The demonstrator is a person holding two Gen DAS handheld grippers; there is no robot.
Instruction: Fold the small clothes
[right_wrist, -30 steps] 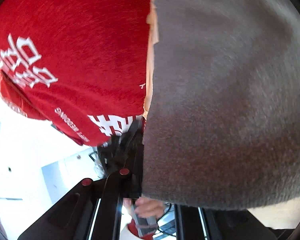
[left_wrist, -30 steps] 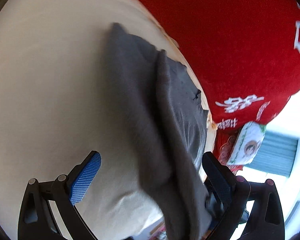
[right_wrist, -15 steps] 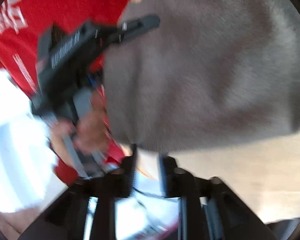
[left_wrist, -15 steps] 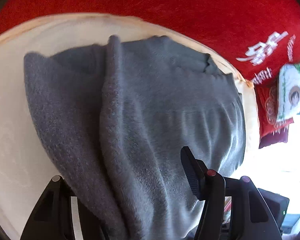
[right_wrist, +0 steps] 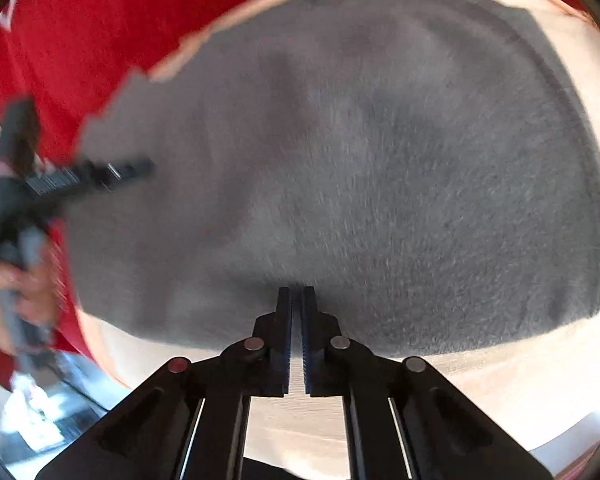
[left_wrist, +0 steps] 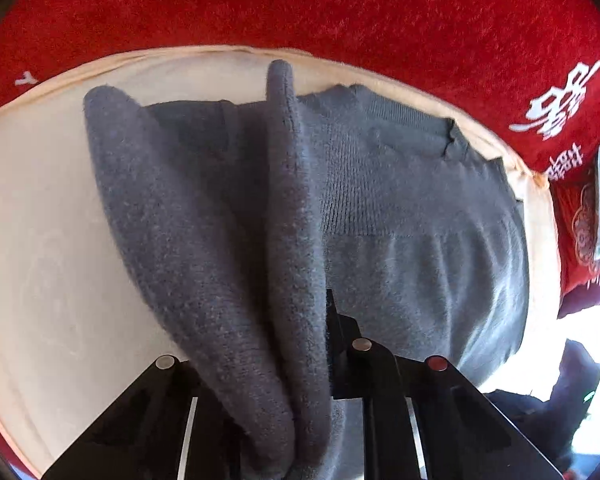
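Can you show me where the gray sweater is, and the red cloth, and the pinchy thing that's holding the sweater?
gray sweater [right_wrist: 380, 168]: right wrist view, on its flat middle.
red cloth [left_wrist: 340, 8]: left wrist view, on plain red above the sweater.
left hand-held gripper [left_wrist: 260, 380]: left wrist view, on the pinched fold between its fingers.

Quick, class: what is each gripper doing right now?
Left gripper: fingers closing, pinching a fold of the grey garment.
Right gripper: shut, holding nothing.

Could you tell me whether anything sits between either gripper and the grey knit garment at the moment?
Nothing visible does. The left gripper already has a raised fold of the grey knit garment between its closing jaws. The right gripper is shut and empty at the garment's near edge, with only the cream surface around.
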